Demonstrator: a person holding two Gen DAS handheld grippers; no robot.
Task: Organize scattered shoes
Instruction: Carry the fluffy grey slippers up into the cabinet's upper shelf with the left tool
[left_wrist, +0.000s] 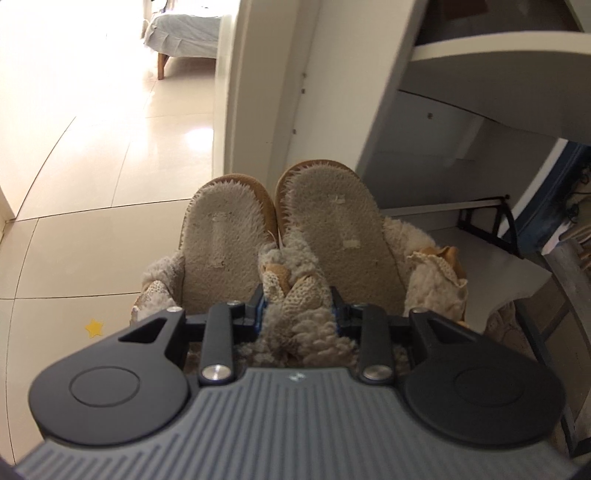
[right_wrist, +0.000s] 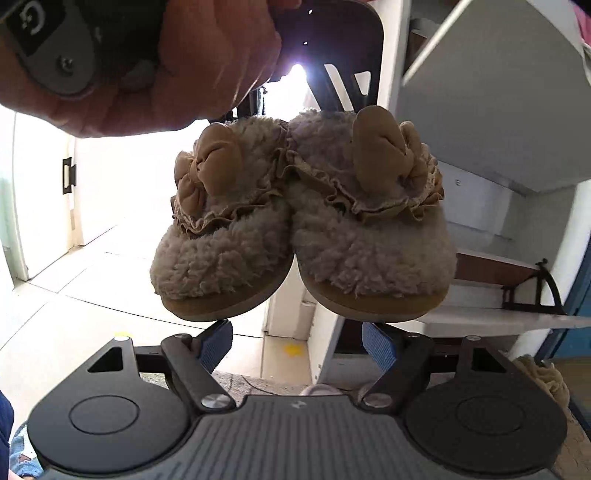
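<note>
My left hand-held gripper (left_wrist: 297, 314) pinches both fleecy slippers (left_wrist: 295, 236) by their soft, squashy collars; right hand-held gripper (right_wrist: 297, 341) spread, empty.

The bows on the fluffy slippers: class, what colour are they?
Tan brown bows, on the cream fleece slippers; clearest in the right wrist view.

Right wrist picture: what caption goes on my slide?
Two fluffy slippers with tan bows hang in front of the open right gripper, near a white shoe shelf.
</note>
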